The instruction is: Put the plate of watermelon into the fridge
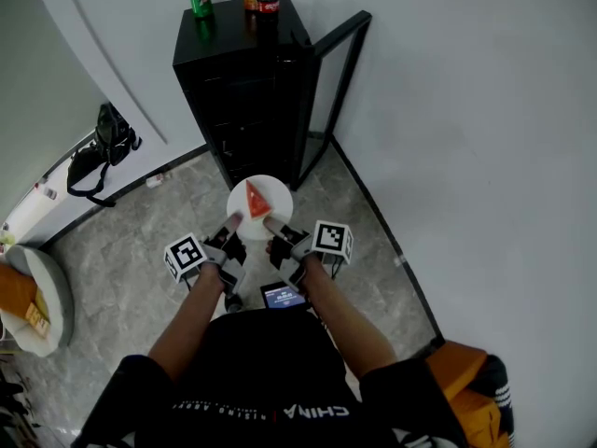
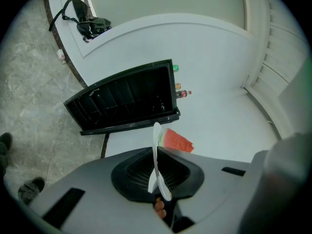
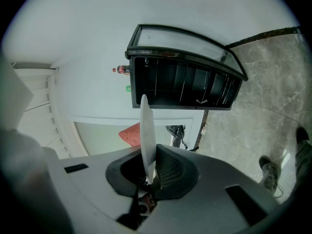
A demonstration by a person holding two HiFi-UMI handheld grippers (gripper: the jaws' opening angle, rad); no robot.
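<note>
A black shirt [image 1: 252, 381] and two bare forearms fill the bottom of the head view, with a small lit screen [image 1: 283, 295] between the wrists. The left gripper [image 1: 235, 222] and right gripper [image 1: 271, 223] meet on a white plate [image 1: 270, 187], held level above the floor [image 1: 140, 241], just in front of the fridge [image 1: 247, 91].

The watermelon [image 1: 255, 200] lies on the plate as a red wedge. Its long axis runs from the person toward the fridge, with the narrow tip at the fridge end.

Each gripper view shows the plate edge-on between the pads: the left jaws are nearly together and clamped on the near left rim, and the right jaws are likewise clamped on the near right rim.

The fridge door [image 1: 338, 82] stands open to the right. Three cans [image 1: 201, 0] stand on top of the fridge. Its inside is dark, and the shelves show only faintly. The near rim of the plate is hidden under the jaws. A black bag [image 1: 104, 147] lies at the wall on the left.
</note>
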